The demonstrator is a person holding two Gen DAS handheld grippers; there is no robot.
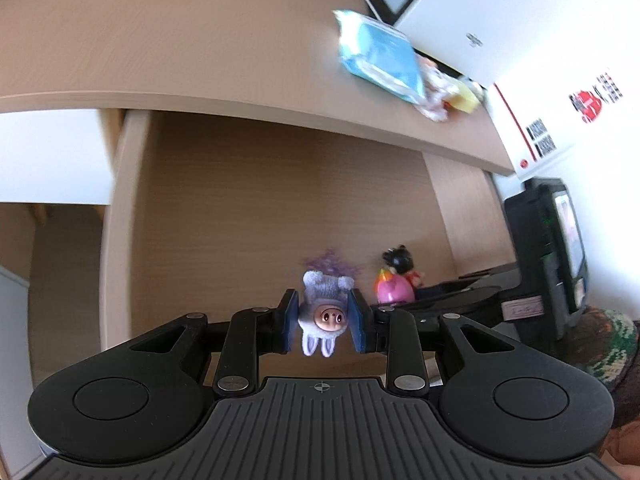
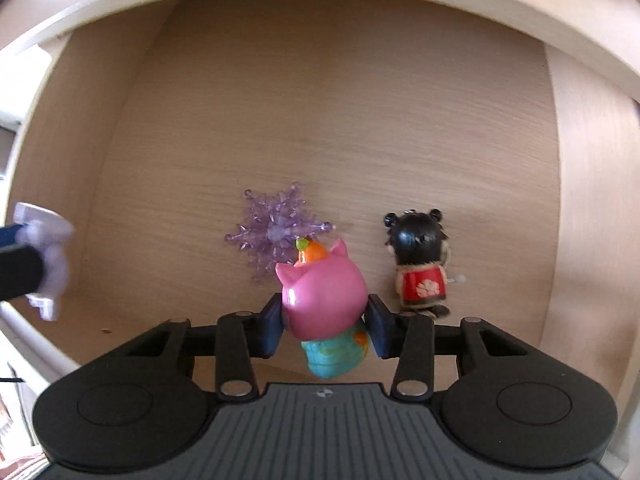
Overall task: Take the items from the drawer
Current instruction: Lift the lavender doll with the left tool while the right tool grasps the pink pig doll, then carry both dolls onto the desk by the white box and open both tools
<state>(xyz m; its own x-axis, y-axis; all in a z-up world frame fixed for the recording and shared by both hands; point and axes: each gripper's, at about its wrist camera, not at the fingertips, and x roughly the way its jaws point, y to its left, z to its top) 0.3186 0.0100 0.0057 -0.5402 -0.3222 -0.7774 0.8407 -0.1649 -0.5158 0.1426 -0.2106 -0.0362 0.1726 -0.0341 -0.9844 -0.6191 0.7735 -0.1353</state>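
My left gripper (image 1: 324, 322) is shut on a small grey-lilac plush bunny figure (image 1: 322, 316), held upside down above the open wooden drawer (image 1: 240, 208). My right gripper (image 2: 324, 326) is shut on a pink pig figure (image 2: 322, 300) with a teal body and an orange cap. On the drawer floor (image 2: 320, 120) lie a purple crystal snowflake (image 2: 274, 230) and a black-haired doll in red (image 2: 420, 264), just right of the pig. The bunny (image 2: 46, 256) and the left gripper's fingertip (image 2: 12, 264) show at the left edge of the right wrist view.
The desk top (image 1: 180, 40) overhangs the drawer and carries a blue-and-white packet (image 1: 380, 56) and some small wrapped items (image 1: 444, 96). A white box (image 1: 516, 20) stands at the back right. The right gripper's body (image 1: 552, 240) and a patterned sleeve (image 1: 612, 344) are at the right.
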